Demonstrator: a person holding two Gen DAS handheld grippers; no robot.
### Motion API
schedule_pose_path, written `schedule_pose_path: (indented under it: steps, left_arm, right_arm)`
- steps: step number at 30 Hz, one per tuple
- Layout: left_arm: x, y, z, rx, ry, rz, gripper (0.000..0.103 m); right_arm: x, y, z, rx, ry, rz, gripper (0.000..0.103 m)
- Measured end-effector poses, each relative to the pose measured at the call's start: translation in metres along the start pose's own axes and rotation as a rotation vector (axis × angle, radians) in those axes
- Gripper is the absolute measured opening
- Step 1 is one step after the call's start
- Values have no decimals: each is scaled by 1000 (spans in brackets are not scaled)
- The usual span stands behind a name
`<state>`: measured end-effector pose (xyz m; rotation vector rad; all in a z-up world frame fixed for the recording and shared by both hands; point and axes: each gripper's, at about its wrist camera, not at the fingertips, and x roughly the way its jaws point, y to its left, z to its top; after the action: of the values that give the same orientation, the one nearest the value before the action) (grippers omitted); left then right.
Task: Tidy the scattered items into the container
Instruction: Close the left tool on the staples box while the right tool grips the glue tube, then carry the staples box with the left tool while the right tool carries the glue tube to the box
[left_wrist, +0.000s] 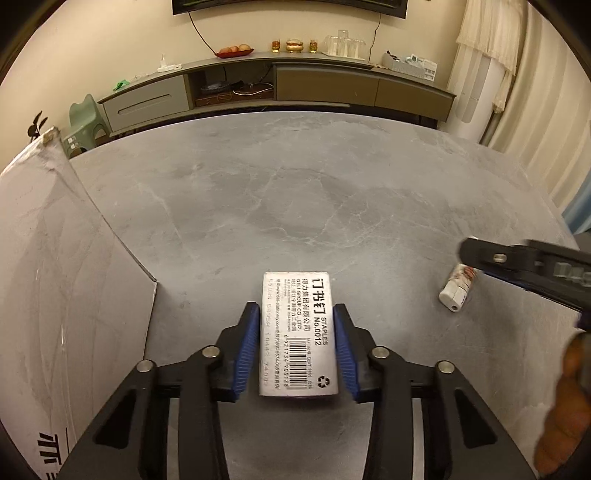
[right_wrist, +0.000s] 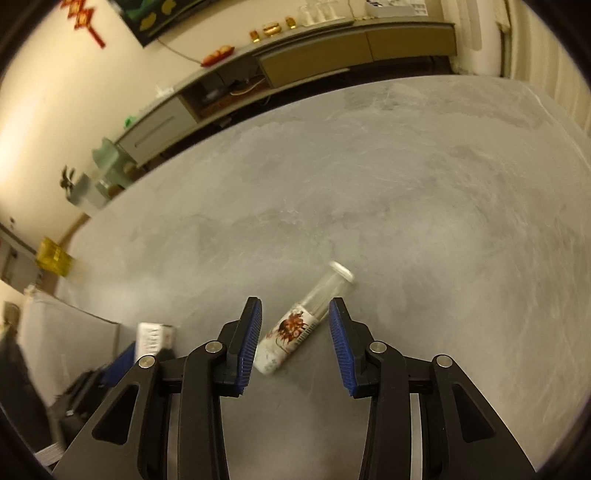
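My left gripper (left_wrist: 295, 314) is shut on a grey staples box (left_wrist: 298, 332), its blue pads pressing both long sides. The container, a pale cardboard box (left_wrist: 74, 277), stands close on the left with its wall facing me. To the right, a small white tube with a red pattern (left_wrist: 458, 288) lies on the grey table (left_wrist: 295, 203). In the right wrist view that tube (right_wrist: 295, 328) lies slantwise between the fingers of my open right gripper (right_wrist: 295, 306), untouched by either pad. The staples box (right_wrist: 153, 336) and container (right_wrist: 74, 332) show blurred at lower left.
A person's hand (left_wrist: 565, 406) holds the right gripper at the right edge. A long low cabinet (left_wrist: 277, 85) runs along the wall behind the table. A green chair (left_wrist: 83, 118) stands at the far left corner. The table's far edge (left_wrist: 332, 114) curves across.
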<state>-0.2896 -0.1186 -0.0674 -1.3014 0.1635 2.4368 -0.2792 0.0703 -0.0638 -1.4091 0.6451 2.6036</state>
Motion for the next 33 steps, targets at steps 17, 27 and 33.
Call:
schedule_pose_path:
  steps: [17, 27, 33]
  left_arm:
    - [-18, 4, -10, -69, -22, -119, 39]
    - [-56, 7, -19, -126, -54, -239, 39]
    - [-100, -5, -18, -89, -117, -271, 39]
  right_arm:
    - [-26, -13, -35, -134, -17, -5, 15]
    - [-80, -40, -76, -61, -49, 61, 15]
    - [-108, -34, -98, -49, -57, 99, 15]
